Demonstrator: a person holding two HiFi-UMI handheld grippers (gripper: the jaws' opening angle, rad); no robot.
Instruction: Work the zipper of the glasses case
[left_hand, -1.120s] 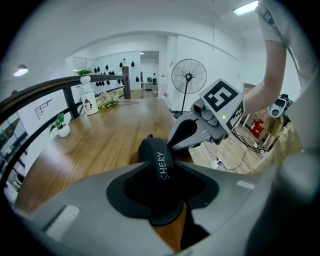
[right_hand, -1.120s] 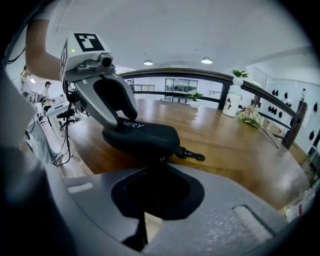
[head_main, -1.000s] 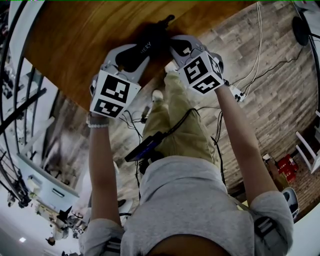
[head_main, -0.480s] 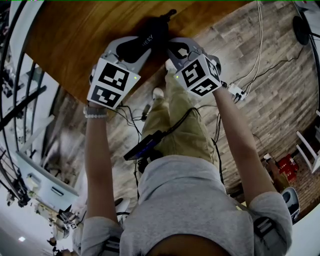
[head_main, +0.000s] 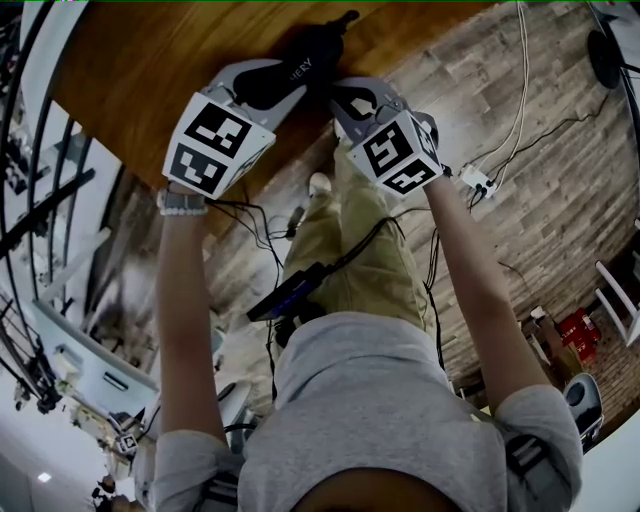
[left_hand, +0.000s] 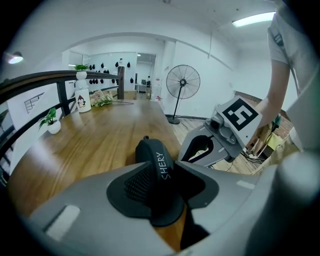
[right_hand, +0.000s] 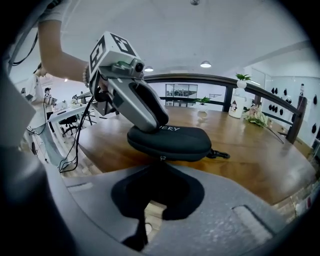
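Two grippers meet at the case (right_hand: 170, 142), which lies near the edge of a wooden table (right_hand: 260, 160). The left gripper (left_hand: 165, 185) clamps one end; the right gripper (right_hand: 159, 170) is pinched together at the zip pull (right_hand: 161, 159). Below are a plank floor (head_main: 520, 150) and cables (head_main: 515, 80), with a fan (left_hand: 183, 82) beyond.

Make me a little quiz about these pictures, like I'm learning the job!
1. True or false: the left gripper has its fingers clamped on the glasses case.
2. What small part do the shut fingers of the right gripper pinch?
3. The table is made of: A glass, B wood, C metal.
Key: 1 true; 2 the zipper pull; 3 B.
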